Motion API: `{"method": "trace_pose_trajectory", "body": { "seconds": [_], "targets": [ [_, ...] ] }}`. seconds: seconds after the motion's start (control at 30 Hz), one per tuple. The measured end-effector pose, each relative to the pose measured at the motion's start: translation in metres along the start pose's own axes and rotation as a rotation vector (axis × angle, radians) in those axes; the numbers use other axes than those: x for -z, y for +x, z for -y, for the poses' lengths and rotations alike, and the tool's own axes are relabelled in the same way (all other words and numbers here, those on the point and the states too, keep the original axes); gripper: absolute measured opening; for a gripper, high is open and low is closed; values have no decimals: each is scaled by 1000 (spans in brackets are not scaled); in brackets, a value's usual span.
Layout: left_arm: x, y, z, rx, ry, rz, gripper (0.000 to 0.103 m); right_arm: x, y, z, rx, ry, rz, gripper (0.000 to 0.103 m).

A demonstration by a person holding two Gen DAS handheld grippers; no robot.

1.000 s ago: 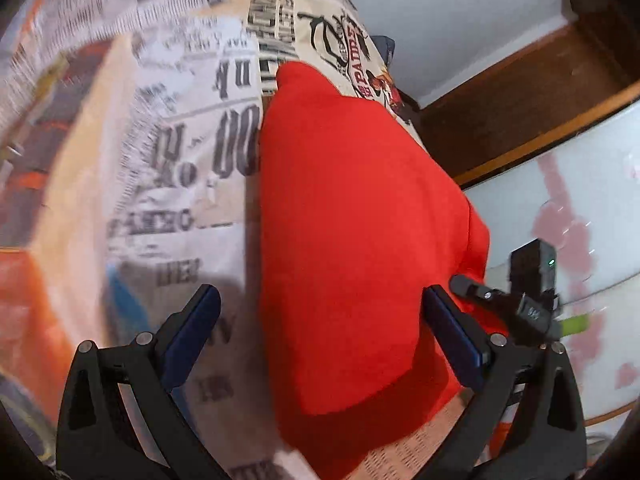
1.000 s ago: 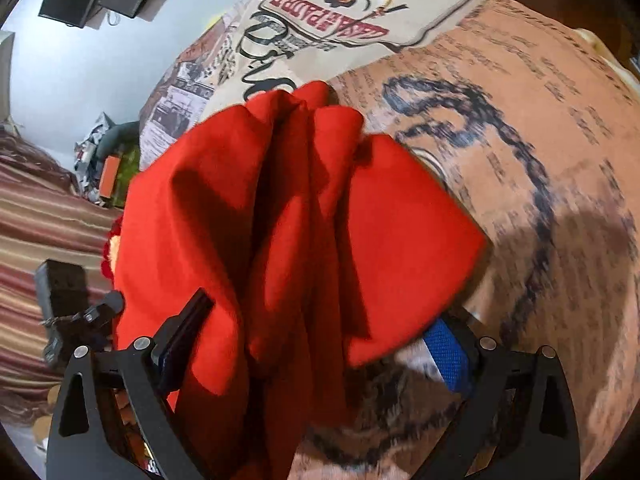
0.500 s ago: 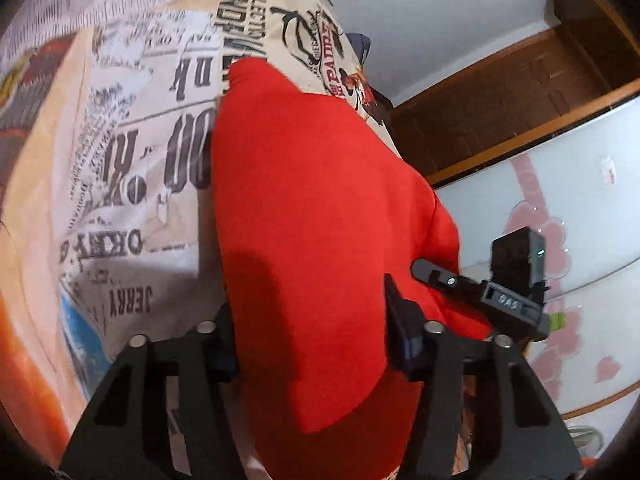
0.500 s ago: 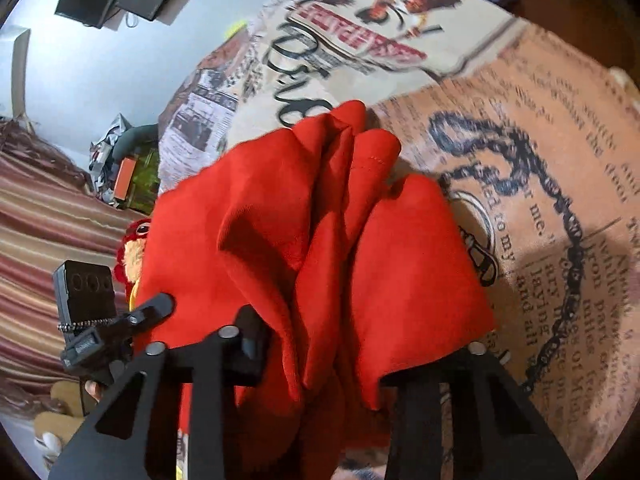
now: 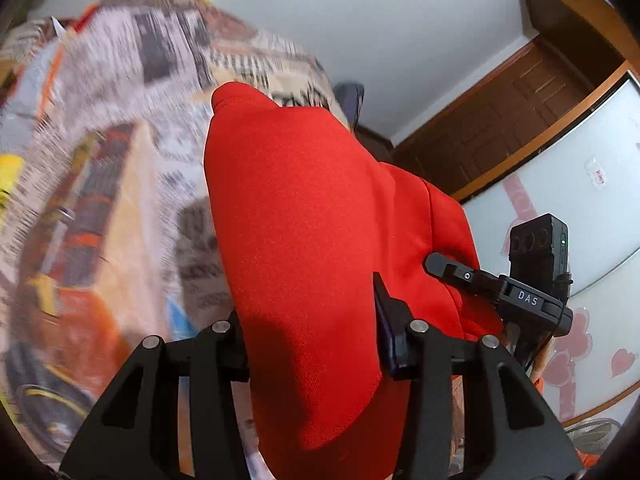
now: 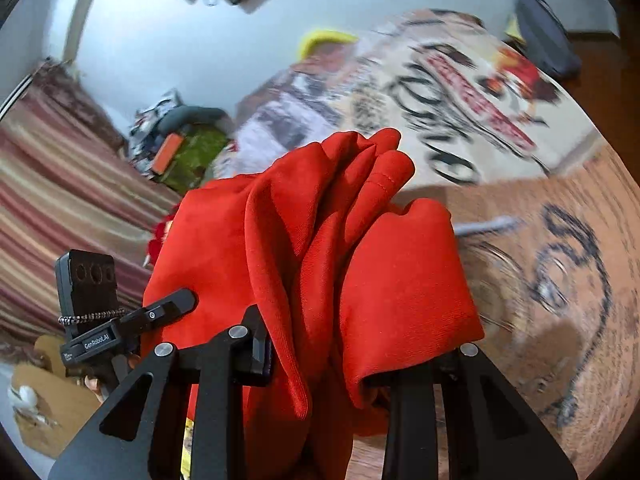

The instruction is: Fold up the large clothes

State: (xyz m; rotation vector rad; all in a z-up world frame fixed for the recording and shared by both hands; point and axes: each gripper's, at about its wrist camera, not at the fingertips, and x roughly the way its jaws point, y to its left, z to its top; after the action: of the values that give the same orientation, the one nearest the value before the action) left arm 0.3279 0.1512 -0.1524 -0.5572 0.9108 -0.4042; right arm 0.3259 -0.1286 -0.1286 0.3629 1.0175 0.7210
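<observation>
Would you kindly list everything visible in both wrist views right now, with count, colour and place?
red garment: one, red, bunched in folds, draped between both sets of jaws above the bed.
printed bedspread: one, beige and brown with newspaper-style print, under and behind the garment.
striped curtain: one, maroon and cream, far left of the right wrist view.
wooden door: one, dark brown, upper right of the left wrist view.
wardrobe panel: one, white with pink heart marks, right edge of the left wrist view.
yellow item: one, at the bed's far end; what it is cannot be told.
left gripper: one, black, closed on the garment.
right gripper: one, black, closed on the garment.
</observation>
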Motion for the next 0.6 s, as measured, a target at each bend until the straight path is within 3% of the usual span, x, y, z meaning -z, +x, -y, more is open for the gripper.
{"method": "trace_pose_trajectory", "body": {
  "seconds": [0.33,0.6],
  "targets": [
    [-32,-86,-63,-56,-22,129,45,-34,65,-84,-23,-163,-20,27],
    [-50,-91,-141,-99,-74,156,45,-54,154,-103,-37,-212,-71,27]
  ]
}}
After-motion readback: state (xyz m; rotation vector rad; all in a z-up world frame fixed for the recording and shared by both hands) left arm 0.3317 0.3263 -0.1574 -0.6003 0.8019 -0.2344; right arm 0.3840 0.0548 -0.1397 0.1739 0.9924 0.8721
